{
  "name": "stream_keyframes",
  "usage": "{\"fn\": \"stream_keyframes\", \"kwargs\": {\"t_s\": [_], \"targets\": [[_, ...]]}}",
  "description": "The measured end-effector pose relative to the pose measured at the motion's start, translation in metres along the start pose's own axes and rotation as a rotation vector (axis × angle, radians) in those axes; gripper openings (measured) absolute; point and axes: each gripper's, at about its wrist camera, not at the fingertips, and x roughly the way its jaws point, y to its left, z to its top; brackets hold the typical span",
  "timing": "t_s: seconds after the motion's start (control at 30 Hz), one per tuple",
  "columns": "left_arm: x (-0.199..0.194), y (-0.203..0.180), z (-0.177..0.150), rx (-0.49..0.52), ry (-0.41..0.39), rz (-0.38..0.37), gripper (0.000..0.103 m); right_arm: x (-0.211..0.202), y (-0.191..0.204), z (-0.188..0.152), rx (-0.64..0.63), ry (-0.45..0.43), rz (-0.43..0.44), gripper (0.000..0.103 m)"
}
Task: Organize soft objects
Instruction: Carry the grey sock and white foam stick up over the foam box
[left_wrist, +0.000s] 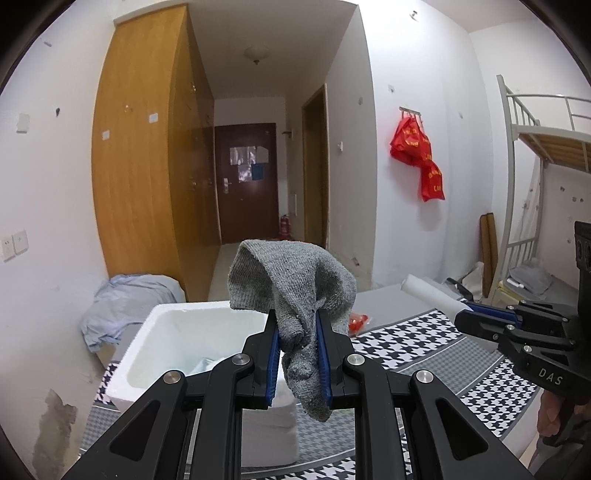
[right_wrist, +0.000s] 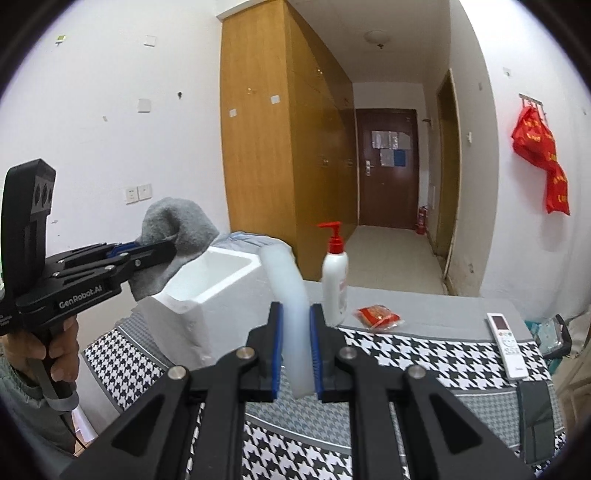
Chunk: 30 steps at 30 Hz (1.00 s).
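Over the box (left_wrist: 192, 332), we note L claw (left_wrist: 297, 354) clamps sock (left_wrist: 295, 291), R claw (right_wrist: 297, 350) clamps foam strip (right_wrist: 291, 306). Risk: loose sock may snag, missing box.

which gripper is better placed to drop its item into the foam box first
Left, probably. The left gripper holds the grey sock right at the white foam box; the right gripper, clamping a white foam strip, sits off to its side.
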Motion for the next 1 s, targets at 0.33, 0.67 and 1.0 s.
{"fn": "stream_keyframes", "kwargs": {"t_s": [0.33, 0.67, 1.0], "targets": [[-0.007, 0.016, 0.001, -0.020, -0.015, 0.060, 0.019, 0.014, 0.016, 0.009, -0.023, 0.003, 0.048, 0.017], [-0.018, 0.034, -0.001, -0.039, -0.020, 0.113, 0.019, 0.029, 0.035, 0.016, -0.051, 0.012, 0.107, 0.017], [-0.018, 0.044, -0.004, -0.045, -0.004, 0.151, 0.019, 0.038, 0.052, 0.019, -0.077, 0.008, 0.155, 0.017]]}}
